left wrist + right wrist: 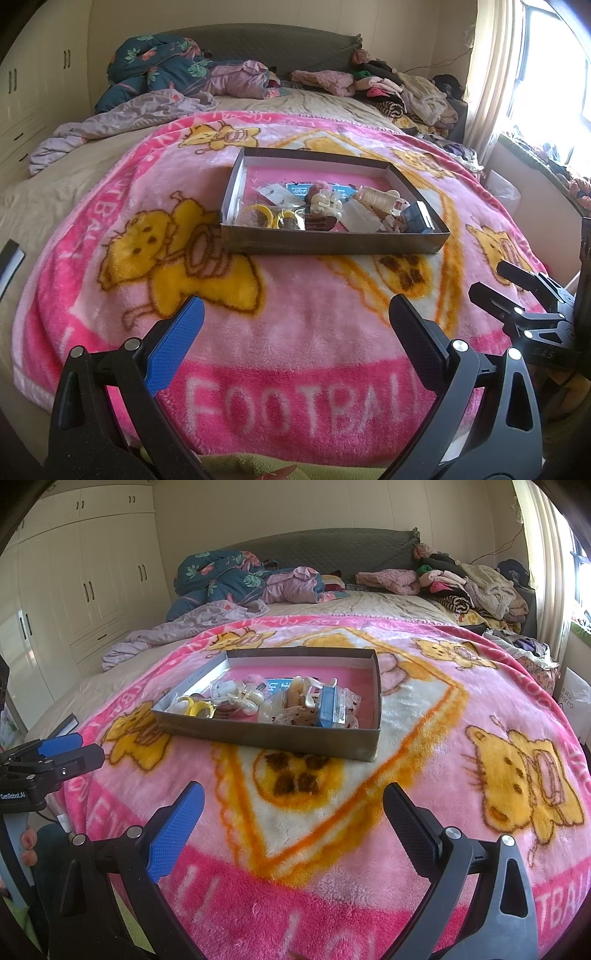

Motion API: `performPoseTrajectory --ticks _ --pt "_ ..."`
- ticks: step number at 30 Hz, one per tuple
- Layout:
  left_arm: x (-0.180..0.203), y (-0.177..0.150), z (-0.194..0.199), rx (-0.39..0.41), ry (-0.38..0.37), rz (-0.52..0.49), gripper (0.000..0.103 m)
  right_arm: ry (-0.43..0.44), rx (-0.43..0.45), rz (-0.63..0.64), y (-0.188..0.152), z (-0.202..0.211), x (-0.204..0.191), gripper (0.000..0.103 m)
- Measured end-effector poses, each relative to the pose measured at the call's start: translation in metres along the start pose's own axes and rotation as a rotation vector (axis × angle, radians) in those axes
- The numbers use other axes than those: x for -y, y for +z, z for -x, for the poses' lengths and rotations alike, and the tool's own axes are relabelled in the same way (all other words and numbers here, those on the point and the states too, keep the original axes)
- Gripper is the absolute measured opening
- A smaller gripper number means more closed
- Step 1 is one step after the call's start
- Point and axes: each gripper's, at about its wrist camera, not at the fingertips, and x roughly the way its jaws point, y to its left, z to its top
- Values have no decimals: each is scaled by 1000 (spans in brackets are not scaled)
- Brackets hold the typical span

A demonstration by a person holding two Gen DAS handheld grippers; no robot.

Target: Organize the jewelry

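Observation:
A shallow dark cardboard box [332, 242] [266, 734] lies on a pink cartoon blanket [295, 332] on the bed. It holds a heap of accessories: yellow rings [266, 216] [195, 707], a cream claw clip [325, 203] [247, 698], a comb-like clip [376, 197], a small blue box [327, 705], and plastic packets. My left gripper [295, 317] is open and empty, well short of the box. My right gripper [293, 805] is open and empty, also near of the box. Each gripper shows at the edge of the other's view.
Crumpled bedding [159, 70] and piles of clothes [406, 88] lie at the head of the bed. White wardrobes [85, 572] stand on the left. A curtained window [535, 74] is on the right.

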Motion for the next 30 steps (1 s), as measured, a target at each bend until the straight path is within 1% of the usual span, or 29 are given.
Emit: performPoseTrajectory --ticks 19,26,30 --pt "-2 -4 -4 -7 -7 -13 94 -5 1 6 0 0 0 97" --pt "-6 -4 -7 -7 -21 2 94 -18 1 3 -1 1 6 97" --pt "-9 -3 -8 8 -18 12 94 -26 0 -3 -1 -1 9 97"
